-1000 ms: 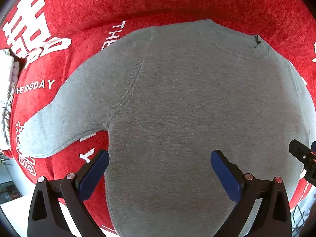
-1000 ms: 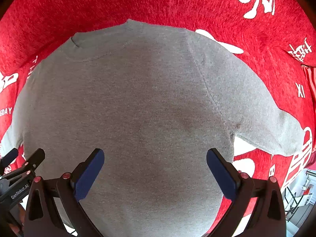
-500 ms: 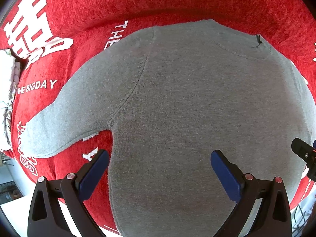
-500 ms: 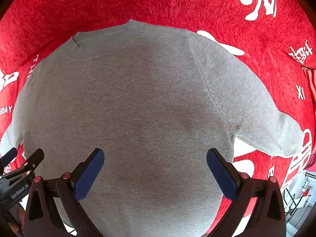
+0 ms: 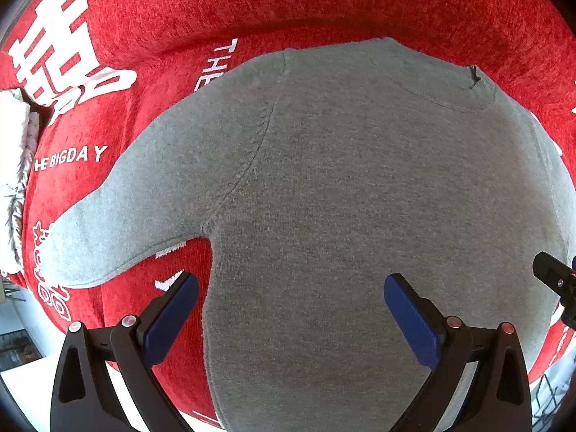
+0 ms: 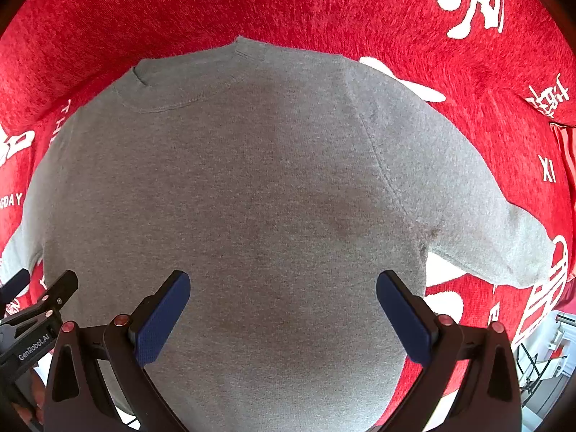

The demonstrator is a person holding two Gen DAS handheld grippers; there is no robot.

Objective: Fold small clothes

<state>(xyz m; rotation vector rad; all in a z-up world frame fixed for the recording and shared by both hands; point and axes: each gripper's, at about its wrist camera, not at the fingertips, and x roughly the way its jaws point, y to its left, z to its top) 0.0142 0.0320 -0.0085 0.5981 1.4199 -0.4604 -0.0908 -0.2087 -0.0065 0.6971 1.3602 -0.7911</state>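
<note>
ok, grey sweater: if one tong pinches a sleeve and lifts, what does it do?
Likely floppy: the grey sweater is soft knit lying flat, so the body would sag and trail. The sleeve would probably lift first. The fuzzy red blanket may drag on it rather than let it slide.

sweater [image 5: 360, 198] hem cut off below

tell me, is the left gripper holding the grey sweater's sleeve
No, the left gripper is open above the grey sweater, its sleeve lying flat.

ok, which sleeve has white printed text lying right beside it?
The left sleeve: "THE BIGDAY" is printed on the red cover beside it. The right sleeve has only white shapes near it.
</note>
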